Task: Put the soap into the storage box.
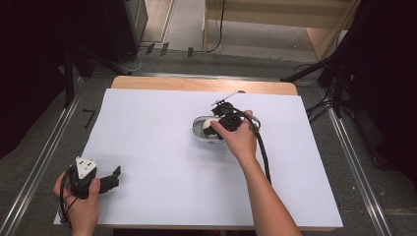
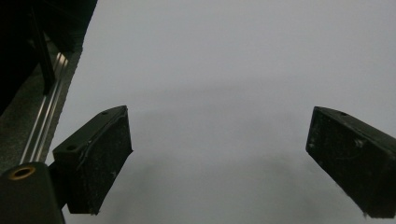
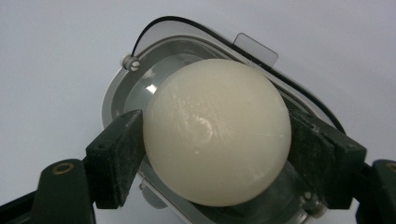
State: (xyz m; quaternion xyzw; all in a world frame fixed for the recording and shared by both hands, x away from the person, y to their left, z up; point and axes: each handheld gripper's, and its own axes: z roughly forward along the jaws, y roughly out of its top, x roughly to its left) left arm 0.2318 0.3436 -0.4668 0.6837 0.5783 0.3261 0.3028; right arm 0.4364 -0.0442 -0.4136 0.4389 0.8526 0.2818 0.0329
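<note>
A cream-white ball (image 3: 217,126) sits between the pads of my right gripper (image 3: 215,161), and both black pads touch its sides. The ball rests in or just over a small clear oval container (image 3: 112,93) with a grey rim and a black seal ring. In the high view that container (image 1: 197,132) lies right of the table's middle, with the ball (image 1: 208,125) and the right gripper (image 1: 216,128) over it. My left gripper (image 1: 114,178) rests at the near left corner, open with nothing between its jaws; the left gripper view has it (image 2: 219,158) over bare white sheet.
A white sheet (image 1: 162,157) covers the wooden table (image 1: 196,83). A metal rail (image 2: 44,116) runs along the table's left side, and another (image 1: 356,162) along the right. Dark stands and cables flank the table on the floor.
</note>
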